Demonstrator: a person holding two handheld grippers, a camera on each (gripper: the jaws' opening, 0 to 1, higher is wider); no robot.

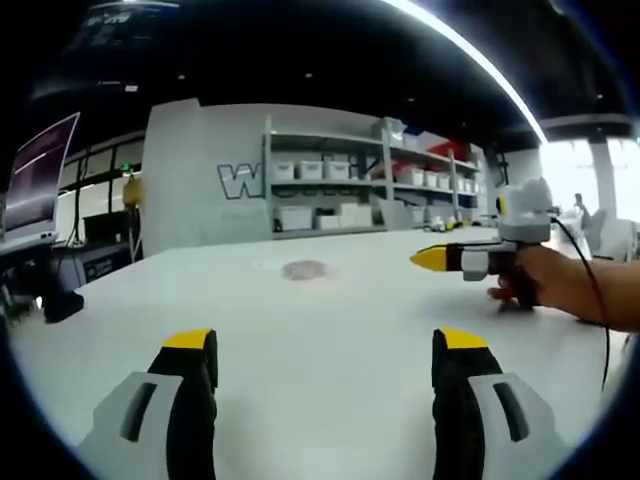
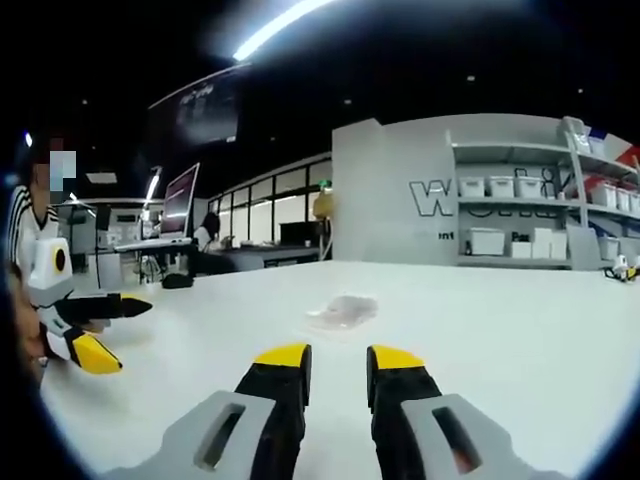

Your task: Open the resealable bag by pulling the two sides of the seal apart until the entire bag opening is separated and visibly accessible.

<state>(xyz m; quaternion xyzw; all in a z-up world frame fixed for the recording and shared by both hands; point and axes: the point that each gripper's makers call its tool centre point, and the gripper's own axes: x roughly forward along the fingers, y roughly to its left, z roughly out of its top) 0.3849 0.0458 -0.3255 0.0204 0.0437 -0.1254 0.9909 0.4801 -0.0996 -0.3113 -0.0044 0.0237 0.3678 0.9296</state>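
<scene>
A: Bag?
B: Small clear crumpled resealable bag flat on white table, ahead of both tools, untouched.
A: Jaws?
B: Left gripper wide apart, empty. Right gripper narrow gap, holding nothing.

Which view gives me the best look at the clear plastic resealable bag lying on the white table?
The right gripper view: the clear plastic resealable bag lies flat just beyond the right gripper, large enough to show its crinkled film. In the left gripper view the bag is a faint, small smudge farther off on the white table.
</scene>
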